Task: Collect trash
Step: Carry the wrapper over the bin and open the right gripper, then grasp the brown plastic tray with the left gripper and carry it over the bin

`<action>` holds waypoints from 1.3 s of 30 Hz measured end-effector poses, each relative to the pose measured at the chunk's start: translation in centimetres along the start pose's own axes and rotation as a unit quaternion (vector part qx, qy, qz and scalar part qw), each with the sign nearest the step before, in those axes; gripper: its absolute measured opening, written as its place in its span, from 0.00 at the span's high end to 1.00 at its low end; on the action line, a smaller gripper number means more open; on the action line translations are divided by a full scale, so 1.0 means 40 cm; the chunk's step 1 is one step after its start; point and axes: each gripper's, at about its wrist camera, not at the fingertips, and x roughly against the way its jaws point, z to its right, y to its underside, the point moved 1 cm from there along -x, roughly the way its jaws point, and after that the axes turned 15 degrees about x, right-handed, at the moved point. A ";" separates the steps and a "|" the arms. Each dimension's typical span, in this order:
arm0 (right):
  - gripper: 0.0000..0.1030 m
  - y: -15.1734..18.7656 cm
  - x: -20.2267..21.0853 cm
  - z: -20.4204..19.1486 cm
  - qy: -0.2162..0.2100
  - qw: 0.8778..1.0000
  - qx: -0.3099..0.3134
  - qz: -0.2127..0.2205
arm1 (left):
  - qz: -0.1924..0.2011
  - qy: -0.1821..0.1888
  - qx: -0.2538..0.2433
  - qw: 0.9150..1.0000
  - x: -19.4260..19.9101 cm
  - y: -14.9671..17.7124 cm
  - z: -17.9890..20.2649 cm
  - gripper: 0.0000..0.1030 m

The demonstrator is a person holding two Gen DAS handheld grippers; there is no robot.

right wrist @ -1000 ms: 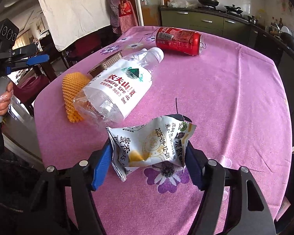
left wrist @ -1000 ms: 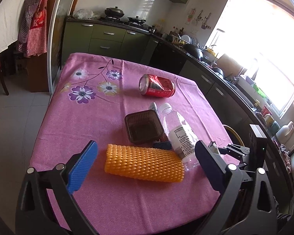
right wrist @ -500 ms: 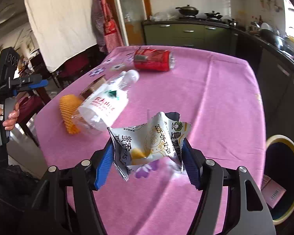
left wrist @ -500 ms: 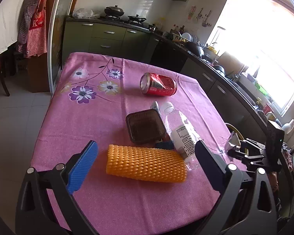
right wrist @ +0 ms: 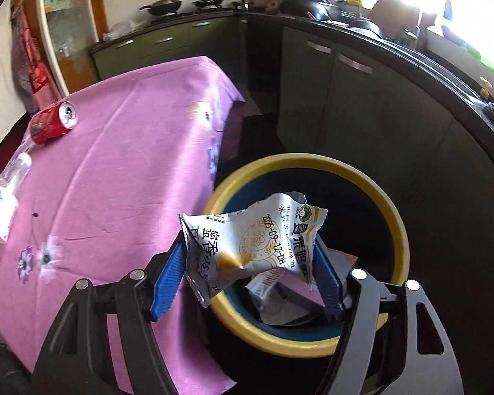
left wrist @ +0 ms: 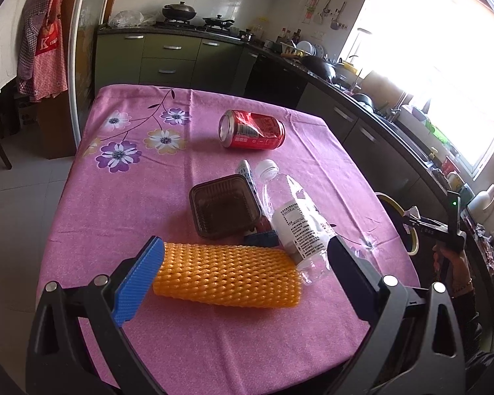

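My right gripper (right wrist: 249,250) holds a white crumpled snack wrapper (right wrist: 253,247) right above a yellow-rimmed bin (right wrist: 399,230) beside the table. Its blue pads still touch the wrapper's two edges while the jaws are opening. My left gripper (left wrist: 245,250) stands open, low over the table, with an orange foam net (left wrist: 227,275) lying between its fingers and untouched. Behind the net lie a brown plastic tray (left wrist: 224,205), a clear water bottle (left wrist: 296,217) and a red can (left wrist: 252,130).
The pink flowered tablecloth (left wrist: 131,197) hangs over the table edge next to the bin. Boxes and paper (right wrist: 299,288) lie inside the bin. Dark kitchen cabinets (right wrist: 362,105) run close behind it. A hand (left wrist: 448,256) holds the right gripper past the table's right edge.
The right gripper swung off the table with the wrapper and now hangs over the bin, rolled to the side. The left gripper has stayed where it was.
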 end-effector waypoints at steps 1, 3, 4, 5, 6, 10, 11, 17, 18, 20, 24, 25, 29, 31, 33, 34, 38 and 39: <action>0.23 0.005 -0.014 0.019 0.011 1.000 -0.010 -0.008 | 0.000 0.000 -0.002 1.000 0.000 0.000 0.004 0.08; 0.14 0.014 -0.032 0.053 0.033 0.999 -0.025 -0.015 | -0.002 0.002 -0.003 1.000 -0.003 -0.003 0.006 0.08; 0.14 0.020 -0.036 0.067 0.041 0.998 -0.035 -0.017 | -0.004 0.001 -0.002 1.000 -0.005 -0.004 0.005 0.08; 0.14 0.025 -0.038 0.074 0.046 0.998 -0.044 -0.017 | -0.006 0.000 -0.001 1.000 -0.009 -0.006 0.004 0.08; 0.14 0.030 -0.038 0.083 0.048 0.997 -0.054 -0.015 | -0.009 -0.002 -0.001 1.000 -0.015 -0.007 0.002 0.08; 0.14 0.042 -0.025 0.079 0.055 0.996 -0.071 -0.015 | -0.027 -0.009 0.001 1.000 -0.051 -0.019 0.000 0.08; 0.14 0.042 -0.019 0.072 0.057 0.996 -0.067 -0.012 | -0.032 -0.011 0.003 0.999 -0.065 -0.027 0.000 0.08; 0.14 0.023 0.027 -0.001 0.047 0.998 -0.041 0.014 | -0.087 -0.001 0.048 0.995 -0.175 -0.092 -0.015 0.08; 0.14 0.021 0.033 -0.008 0.042 0.998 -0.039 0.018 | -0.099 0.001 0.062 0.993 -0.197 -0.103 -0.022 0.08; 0.14 0.015 0.042 -0.027 0.035 0.999 -0.034 0.025 | -0.115 -0.006 0.087 0.989 -0.234 -0.119 -0.036 0.09; 0.14 -0.002 0.056 -0.065 0.028 0.999 -0.018 0.034 | -0.153 -0.011 0.118 0.981 -0.299 -0.134 -0.058 0.12; 0.14 -0.005 0.060 -0.072 0.029 0.999 -0.016 0.037 | -0.160 -0.014 0.121 0.980 -0.311 -0.134 -0.060 0.15; 0.13 -0.006 0.070 -0.084 0.022 0.999 -0.016 0.046 | -0.177 -0.023 0.122 0.976 -0.341 -0.129 -0.061 0.21; 0.13 -0.005 0.071 -0.082 0.020 0.999 -0.017 0.047 | -0.178 -0.029 0.120 0.976 -0.347 -0.127 -0.060 0.24; 0.13 -0.003 0.071 -0.084 0.017 0.999 -0.018 0.048 | -0.175 -0.035 0.118 0.977 -0.347 -0.128 -0.058 0.29; 0.13 -0.001 0.071 -0.086 0.017 0.999 -0.018 0.048 | -0.174 -0.038 0.117 0.977 -0.347 -0.129 -0.059 0.32; 0.13 0.003 0.072 -0.087 0.012 0.999 -0.020 0.049 | -0.175 -0.043 0.114 0.977 -0.346 -0.133 -0.062 0.35; 0.13 0.004 0.071 -0.083 0.010 0.999 -0.021 0.050 | -0.176 -0.043 0.111 0.977 -0.346 -0.134 -0.058 0.35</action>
